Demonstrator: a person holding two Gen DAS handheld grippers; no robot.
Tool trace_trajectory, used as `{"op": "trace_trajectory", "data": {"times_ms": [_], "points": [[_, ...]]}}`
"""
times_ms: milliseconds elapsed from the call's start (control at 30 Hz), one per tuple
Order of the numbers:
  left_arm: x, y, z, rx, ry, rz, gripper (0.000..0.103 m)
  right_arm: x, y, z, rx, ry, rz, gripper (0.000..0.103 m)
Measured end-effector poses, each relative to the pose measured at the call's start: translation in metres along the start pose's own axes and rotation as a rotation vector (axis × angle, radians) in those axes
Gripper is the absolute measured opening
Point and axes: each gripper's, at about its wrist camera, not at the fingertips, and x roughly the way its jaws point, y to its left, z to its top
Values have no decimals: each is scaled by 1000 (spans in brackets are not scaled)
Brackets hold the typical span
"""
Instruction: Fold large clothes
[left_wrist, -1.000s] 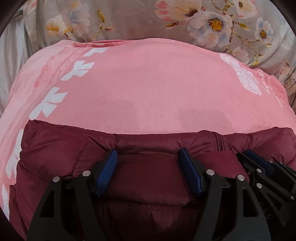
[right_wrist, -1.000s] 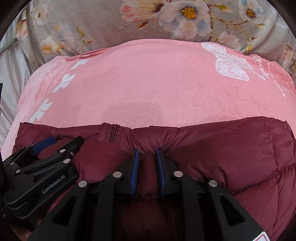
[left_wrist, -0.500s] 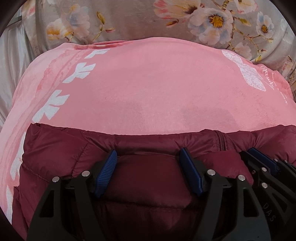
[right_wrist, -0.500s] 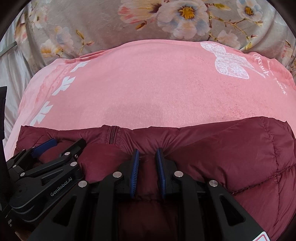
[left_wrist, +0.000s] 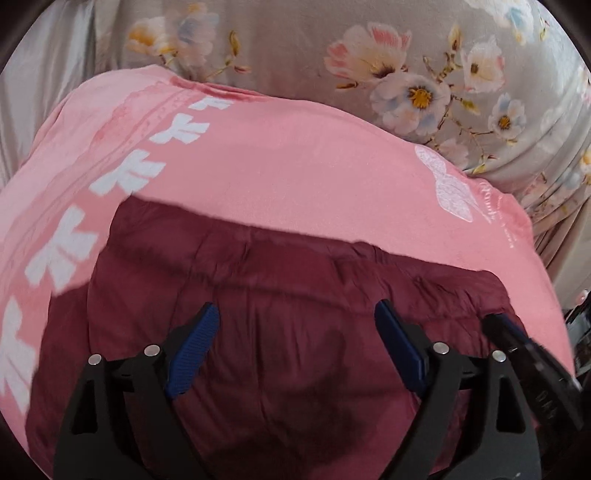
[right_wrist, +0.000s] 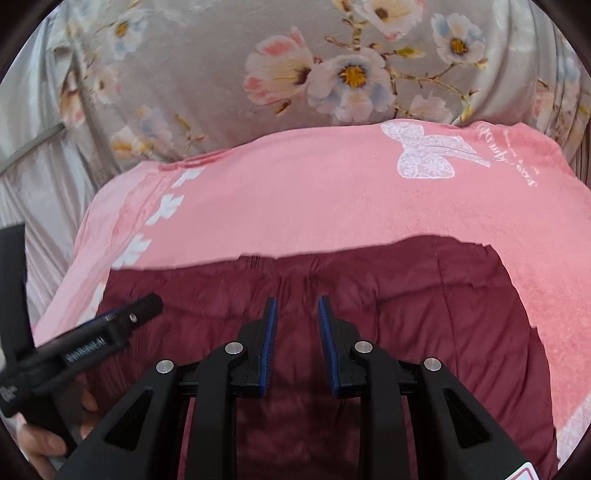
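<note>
1. Left gripper (left_wrist: 295, 332): jaws have just been opening and now stand wide apart, with the blue ribbed pads (left_wrist: 192, 354) clear of the fabric. Half a second ago a ridge of the maroon puffer jacket (left_wrist: 288, 295) was bunched between them; now the cloth lies flat below, not pinched.
2. Right gripper (right_wrist: 297, 332): jaws have just been opening slightly. The narrow fold they clamped earlier is released; a small gap shows between the pads, and the jacket (right_wrist: 406, 314) lies beneath, untouched.
3. Both tools sit farther back from the jacket's far edge than before, so more of the garment and the bedding beyond it is in view.
4. Garment position: folded into a compact block, lying on the pink blanket (left_wrist: 295, 166) directly under both grippers. In the right wrist view the left tool (right_wrist: 110, 325) enters from the lower left, held by a hand (right_wrist: 40, 443).
5. Surface: the blanket (right_wrist: 332, 206) is plush, with a white leaf border and a white lace-patterned butterfly print (right_wrist: 424, 155). It lies on a grey satin bedsheet (right_wrist: 184, 74) printed with pink, white and blue flowers.
6. Materials: the jacket is a smooth quilted shell with stitched seams and a gathered, puckered far edge. Gripper bodies are black plastic with silver pins.
</note>
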Motion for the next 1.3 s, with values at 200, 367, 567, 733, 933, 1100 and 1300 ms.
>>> {"op": "trace_trajectory", "data": {"times_ms": [200,367,567,733,933,1100,1300], "points": [[-5,-12,-43,61,-1,94,84,10,18,-44,-58,66,-10,23],[1,-17,-58,128,-9,165,84,12,26,-63,-109,53,-64,23],[8,-20,-64,163,-13,206,86,16,27,-62,-116,74,-77,24],[11,-21,-65,171,-2,218,87,18,27,-61,-124,78,-87,24],[13,-22,-65,180,0,231,87,18,28,-61,-116,78,-83,24],[14,-21,-65,184,0,239,87,18,27,-61,-117,78,-83,24],[15,-21,-65,183,0,258,89,19,26,-61,-115,80,-83,24]]}}
